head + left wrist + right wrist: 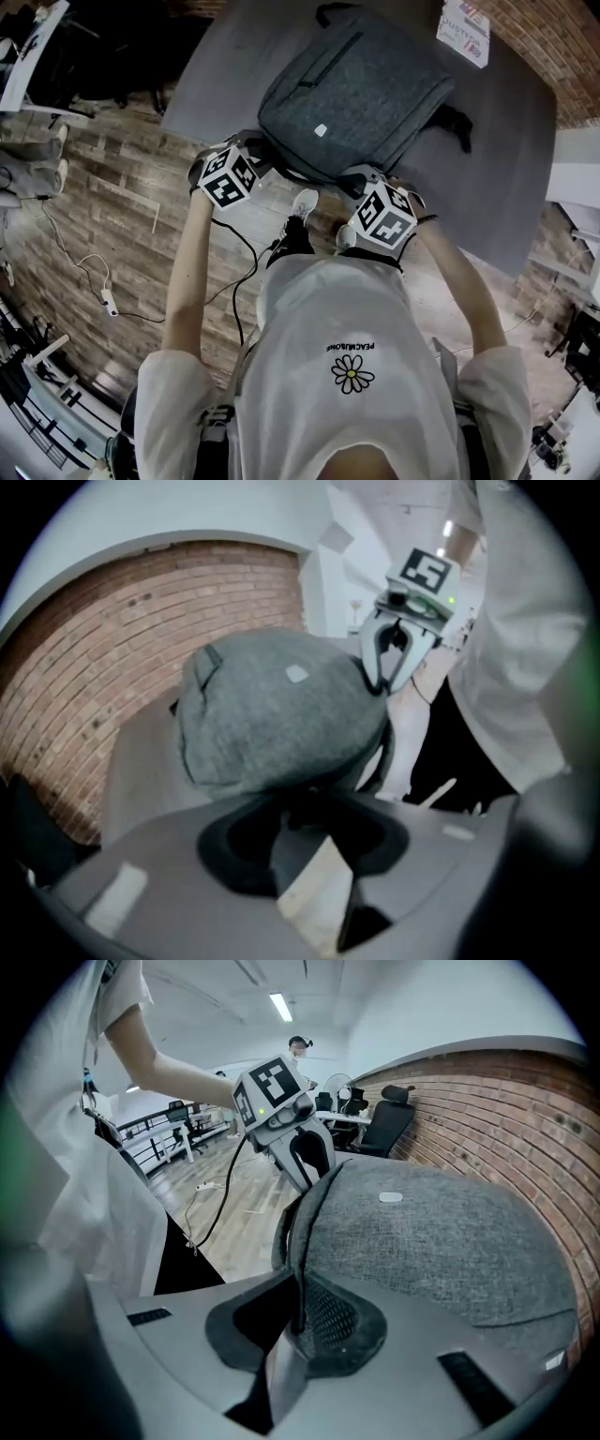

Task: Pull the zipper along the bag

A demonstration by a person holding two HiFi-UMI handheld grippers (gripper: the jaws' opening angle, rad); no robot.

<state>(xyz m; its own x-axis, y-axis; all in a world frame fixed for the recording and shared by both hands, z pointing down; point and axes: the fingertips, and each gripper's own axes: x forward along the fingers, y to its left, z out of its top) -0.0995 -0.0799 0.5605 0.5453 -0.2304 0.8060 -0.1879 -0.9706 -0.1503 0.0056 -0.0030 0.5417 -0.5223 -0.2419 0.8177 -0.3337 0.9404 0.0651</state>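
Pinching the bag's near edge with right gripper, jaws nearly together, to steady it at the bench edge, while holding left gripper wide and empty at the other corner, probably ready for the zipper.

Shirt: white short-sleeved tee, daisy print, small black lettering.
Trousers: black.
Shoes: white.
Grippers: grey left gripper and right gripper; white cubes, black square markers.
Cable: black.
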